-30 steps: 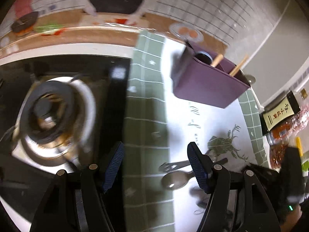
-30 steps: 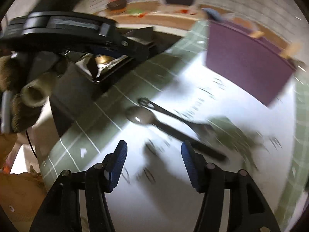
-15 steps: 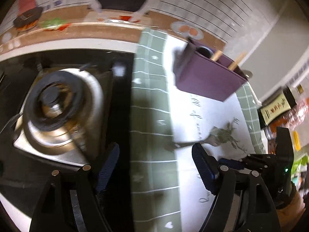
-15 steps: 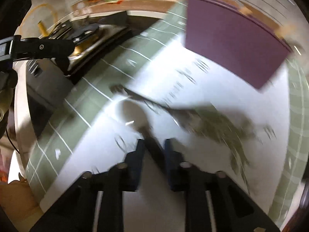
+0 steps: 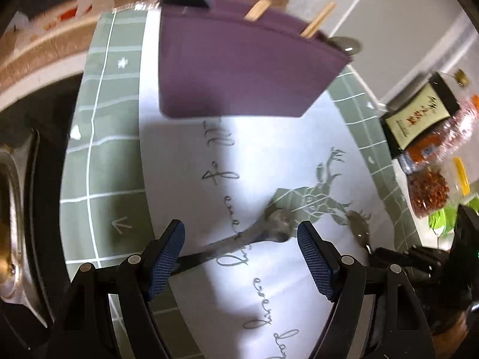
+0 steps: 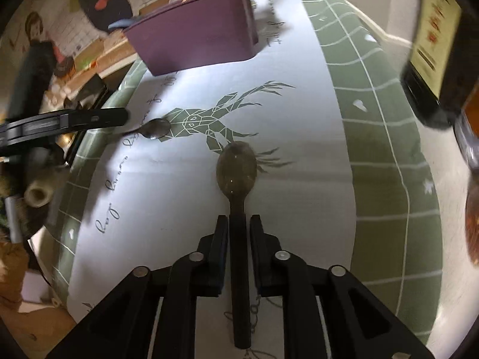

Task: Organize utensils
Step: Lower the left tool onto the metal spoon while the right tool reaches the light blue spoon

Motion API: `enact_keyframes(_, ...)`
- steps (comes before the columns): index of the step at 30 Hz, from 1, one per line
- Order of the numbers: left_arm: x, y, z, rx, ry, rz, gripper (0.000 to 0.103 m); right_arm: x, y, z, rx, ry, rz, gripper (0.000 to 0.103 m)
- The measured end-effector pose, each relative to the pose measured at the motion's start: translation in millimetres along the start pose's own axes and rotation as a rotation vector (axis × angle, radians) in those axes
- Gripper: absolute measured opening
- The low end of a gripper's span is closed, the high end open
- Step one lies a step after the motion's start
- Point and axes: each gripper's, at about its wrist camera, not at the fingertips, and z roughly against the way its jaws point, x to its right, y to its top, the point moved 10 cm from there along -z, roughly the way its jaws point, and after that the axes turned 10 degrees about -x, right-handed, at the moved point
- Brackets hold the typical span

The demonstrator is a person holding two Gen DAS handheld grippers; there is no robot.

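Right wrist view: the spoon (image 6: 237,170) sits clamped by its dark handle in the right hand-held gripper (image 6: 238,230), whose jaws have just eased slightly, bowl pointing toward the far purple holder (image 6: 194,42). The fork (image 5: 263,233) lies on the white and green mat (image 5: 101,161) on the bench, between the spread, empty pads of the left hand-held gripper (image 5: 241,246). The holder already carries wooden sticks (image 5: 317,19); I judge both utensils are yet to go in.
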Motion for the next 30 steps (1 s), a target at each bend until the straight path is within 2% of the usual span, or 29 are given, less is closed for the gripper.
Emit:
enact_keyframes(2,4,-10,-5,-0.035,-0.005,-0.028,0.078,-3,-3,2,0.016,0.041,-0.021,0.031)
enact_keyframes(4,13,-30,-6,-0.063,0.029,-0.102,0.078,-4,-4,4,0.027,0.050,-0.020,0.043)
enact_keyframes(8,32,-71,-3,-0.117,0.010,-0.186,0.078,-10,-5,3,0.036,0.029,0.004,0.055)
enact_keyframes(10,40,-81,3,-0.106,-0.010,-0.193,0.073,-11,-5,4,0.041,0.035,0.010,0.062)
enact_keyframes(12,43,-77,9,-0.065,0.033,-0.200,0.057,-14,-6,3,0.043,0.043,0.019,0.071)
enact_keyframes(14,46,-65,10,-0.018,0.107,-0.240,0.056,-19,-6,1,0.045,0.038,0.030,0.079)
enact_keyframes(16,53,-53,3,-0.023,0.113,-0.260,0.054,-24,-8,-1,0.043,0.019,0.052,0.088)
enact_keyframes(21,57,-26,-23,-0.062,0.189,-0.311,0.040,-29,-13,-4,0.043,-0.015,0.073,0.098)
enact_keyframes(23,58,-21,-29,-0.070,0.202,-0.318,0.039,-30,-16,-5,0.041,-0.023,0.080,0.100)
enact_keyframes(26,60,-17,-31,-0.070,0.235,-0.332,0.029,-32,-20,-6,0.042,-0.043,0.096,0.103)
enact_keyframes(30,58,-18,-29,-0.052,0.249,-0.333,0.029,-33,-23,-7,0.047,-0.071,0.122,0.103)
